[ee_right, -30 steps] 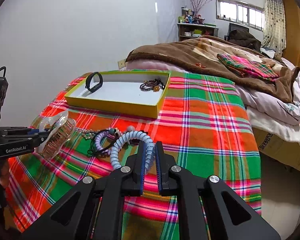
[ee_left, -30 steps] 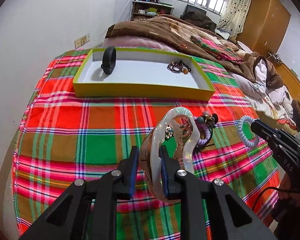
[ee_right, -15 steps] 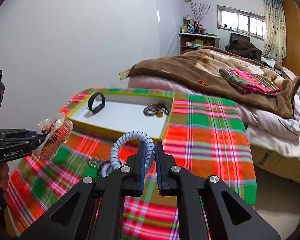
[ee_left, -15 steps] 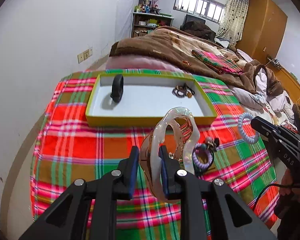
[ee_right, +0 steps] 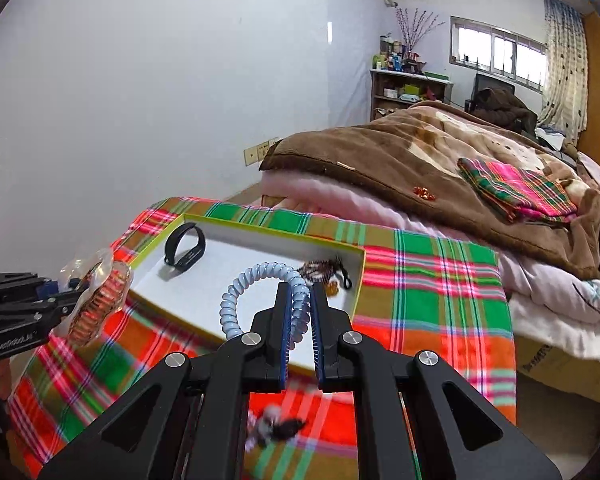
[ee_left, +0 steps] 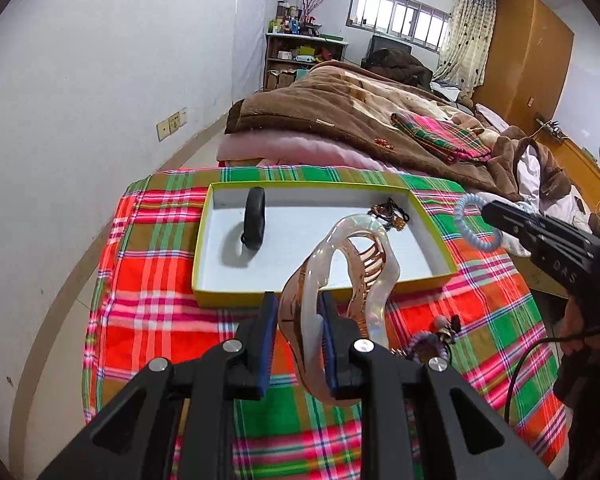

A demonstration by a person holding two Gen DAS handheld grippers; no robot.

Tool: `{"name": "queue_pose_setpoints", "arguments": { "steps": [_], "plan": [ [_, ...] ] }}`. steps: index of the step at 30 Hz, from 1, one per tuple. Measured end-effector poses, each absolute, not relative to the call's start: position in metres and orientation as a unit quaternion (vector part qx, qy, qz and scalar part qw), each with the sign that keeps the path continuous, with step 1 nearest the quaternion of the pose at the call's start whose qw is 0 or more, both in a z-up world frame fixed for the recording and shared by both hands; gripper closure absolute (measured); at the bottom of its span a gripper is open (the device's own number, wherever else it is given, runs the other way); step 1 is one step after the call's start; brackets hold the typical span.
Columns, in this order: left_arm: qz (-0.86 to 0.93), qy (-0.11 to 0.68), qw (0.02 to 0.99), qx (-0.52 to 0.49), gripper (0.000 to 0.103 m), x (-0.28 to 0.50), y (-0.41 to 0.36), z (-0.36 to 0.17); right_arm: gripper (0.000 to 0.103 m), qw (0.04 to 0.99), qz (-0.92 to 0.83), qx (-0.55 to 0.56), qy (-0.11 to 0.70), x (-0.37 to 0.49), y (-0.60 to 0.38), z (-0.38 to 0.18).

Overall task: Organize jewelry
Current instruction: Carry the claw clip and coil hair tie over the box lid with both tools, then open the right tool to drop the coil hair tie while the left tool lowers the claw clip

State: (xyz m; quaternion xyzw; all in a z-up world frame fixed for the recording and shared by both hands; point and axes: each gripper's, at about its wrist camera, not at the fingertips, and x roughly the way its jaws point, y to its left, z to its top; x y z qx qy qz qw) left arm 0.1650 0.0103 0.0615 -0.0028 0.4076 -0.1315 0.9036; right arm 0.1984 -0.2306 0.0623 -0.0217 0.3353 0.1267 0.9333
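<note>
Left claw is clamping a clear hair clip upright, holding it in the air just short of the tray's near rim. Right claw is pinching a blue coil tie, hanging over the tray's near right corner. Inside the tray, a black band is standing at 10 o'clock and a bead bracelet is lying at 2 o'clock. Loose pieces are sitting on the plaid cloth nearby.
</note>
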Motion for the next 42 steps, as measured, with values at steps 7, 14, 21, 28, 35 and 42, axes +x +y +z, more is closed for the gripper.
{"name": "queue_pose_setpoints", "arguments": {
  "steps": [7, 14, 21, 28, 35, 42],
  "plan": [
    [-0.13, 0.415, 0.9, -0.001, 0.081, 0.189, 0.012, 0.056, 0.094, 0.923, 0.134, -0.027, 0.359, 0.239, -0.219, 0.052],
    [-0.131, 0.424, 0.896, -0.004, 0.081, 0.208, 0.009, 0.048, 0.094, 0.908, 0.149, -0.042, 0.388, 0.275, -0.204, 0.034],
    [-0.136, 0.432, 0.892, -0.012, 0.081, 0.228, 0.005, 0.039, 0.094, 0.897, 0.15, -0.038, 0.414, 0.3, -0.198, 0.014],
    [-0.131, 0.446, 0.885, -0.006, 0.081, 0.241, 0.006, 0.028, 0.094, 0.89, 0.155, -0.045, 0.426, 0.315, -0.189, 0.003],
    [-0.131, 0.459, 0.879, 0.0, 0.081, 0.249, 0.002, 0.02, 0.094, 0.886, 0.158, -0.047, 0.434, 0.326, -0.183, -0.005],
    [-0.125, 0.461, 0.879, 0.009, 0.081, 0.254, 0.0, 0.019, 0.094, 0.882, 0.157, -0.055, 0.442, 0.333, -0.177, -0.011]
  ]
}}
